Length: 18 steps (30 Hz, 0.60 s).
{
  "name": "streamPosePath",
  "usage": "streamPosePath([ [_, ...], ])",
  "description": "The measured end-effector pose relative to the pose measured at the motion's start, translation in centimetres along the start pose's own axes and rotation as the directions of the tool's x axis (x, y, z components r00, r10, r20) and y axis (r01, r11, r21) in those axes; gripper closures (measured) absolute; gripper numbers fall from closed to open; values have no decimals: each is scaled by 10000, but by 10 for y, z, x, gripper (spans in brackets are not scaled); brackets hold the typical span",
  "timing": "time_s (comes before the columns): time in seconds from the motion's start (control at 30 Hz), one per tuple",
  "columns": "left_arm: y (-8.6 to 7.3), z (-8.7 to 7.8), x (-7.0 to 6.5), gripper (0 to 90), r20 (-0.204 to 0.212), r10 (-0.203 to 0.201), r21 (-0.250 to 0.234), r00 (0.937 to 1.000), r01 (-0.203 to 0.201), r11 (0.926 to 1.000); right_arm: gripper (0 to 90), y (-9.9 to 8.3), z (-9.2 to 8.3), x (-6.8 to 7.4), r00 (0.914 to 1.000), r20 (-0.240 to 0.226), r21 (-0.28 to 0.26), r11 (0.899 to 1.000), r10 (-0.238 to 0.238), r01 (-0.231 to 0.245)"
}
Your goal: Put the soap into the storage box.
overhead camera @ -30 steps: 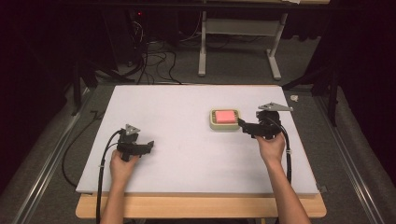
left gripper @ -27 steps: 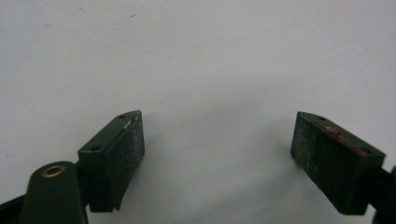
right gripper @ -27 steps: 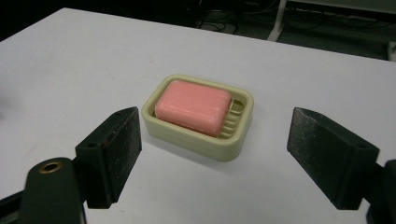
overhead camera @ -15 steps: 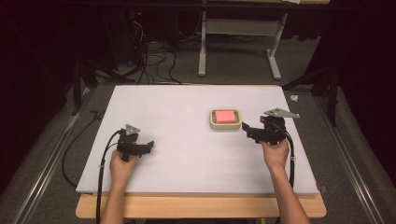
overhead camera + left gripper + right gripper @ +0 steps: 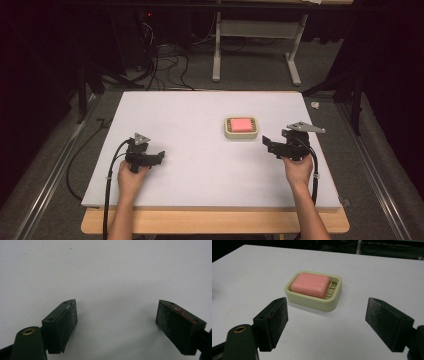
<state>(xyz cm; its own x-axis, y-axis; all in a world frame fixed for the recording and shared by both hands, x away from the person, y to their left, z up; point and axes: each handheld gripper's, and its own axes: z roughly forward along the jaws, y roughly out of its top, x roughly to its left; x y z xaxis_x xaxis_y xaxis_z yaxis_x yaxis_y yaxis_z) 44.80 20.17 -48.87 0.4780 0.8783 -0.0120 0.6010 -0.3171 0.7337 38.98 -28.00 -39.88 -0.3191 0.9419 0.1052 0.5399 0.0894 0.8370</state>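
A pink bar of soap (image 5: 240, 124) (image 5: 311, 284) lies in a cream soap dish (image 5: 241, 135) (image 5: 335, 301) right of the table's middle. My right gripper (image 5: 266, 142) (image 5: 325, 323) is open, a short way right of and nearer than the dish, with nothing between its jaws. Over bare white tabletop at the near left, my left gripper (image 5: 160, 156) (image 5: 116, 322) is open and empty too.
The white table top (image 5: 190, 115) sits on a wooden board (image 5: 215, 222). Beyond the far edge are cables (image 5: 160, 65) and a table frame (image 5: 255, 50) on the dark floor. A metal rail (image 5: 45, 185) runs along the left side.
My right gripper has drawn back from the soap dish, toward the near right. The left gripper has stayed put.
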Motion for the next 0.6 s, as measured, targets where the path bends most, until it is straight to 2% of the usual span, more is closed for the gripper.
streamPosePath([
  [0.6,0,0,0,179,-3,3,0,10000,-3,10000,190,-17,-3,-5,9993,-102,176,9992,356,-354],
])
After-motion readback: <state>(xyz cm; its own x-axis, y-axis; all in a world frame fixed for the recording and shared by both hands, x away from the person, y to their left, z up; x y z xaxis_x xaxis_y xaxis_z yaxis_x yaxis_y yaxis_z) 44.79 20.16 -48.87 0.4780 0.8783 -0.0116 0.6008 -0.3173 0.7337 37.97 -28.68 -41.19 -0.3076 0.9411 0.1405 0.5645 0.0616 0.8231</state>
